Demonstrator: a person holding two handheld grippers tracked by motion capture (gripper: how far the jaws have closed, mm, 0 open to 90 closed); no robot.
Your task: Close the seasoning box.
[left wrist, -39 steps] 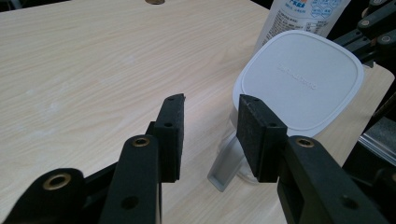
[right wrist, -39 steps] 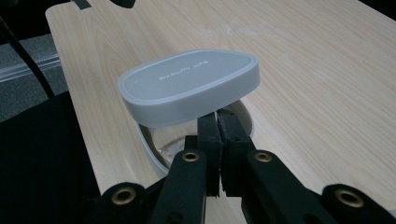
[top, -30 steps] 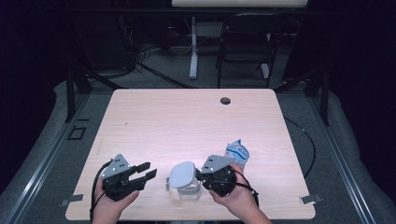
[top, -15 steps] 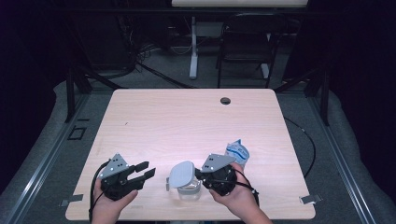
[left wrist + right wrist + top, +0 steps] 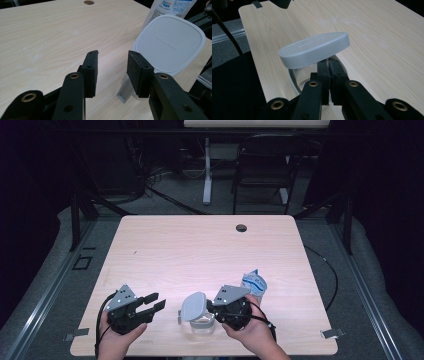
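Note:
My right gripper (image 5: 211, 308) is shut on the edge of a grey rounded-square lid (image 5: 194, 306) and holds it tilted over a clear container (image 5: 202, 326) near the table's front edge. In the right gripper view the jaws (image 5: 328, 61) pinch the lid (image 5: 314, 48) from below, with the open container (image 5: 298, 75) under it. My left gripper (image 5: 155, 302) rests to the left of the container, open, with nothing between its jaws. In the left gripper view its jaws (image 5: 112, 62) point toward the lid (image 5: 170, 45).
A white and blue pouch (image 5: 254, 285) stands just right of my right gripper and shows behind the lid in the left gripper view (image 5: 170, 6). The wooden table (image 5: 210, 250) has a cable hole (image 5: 241, 227) near its far edge. A chair and stands sit beyond the table.

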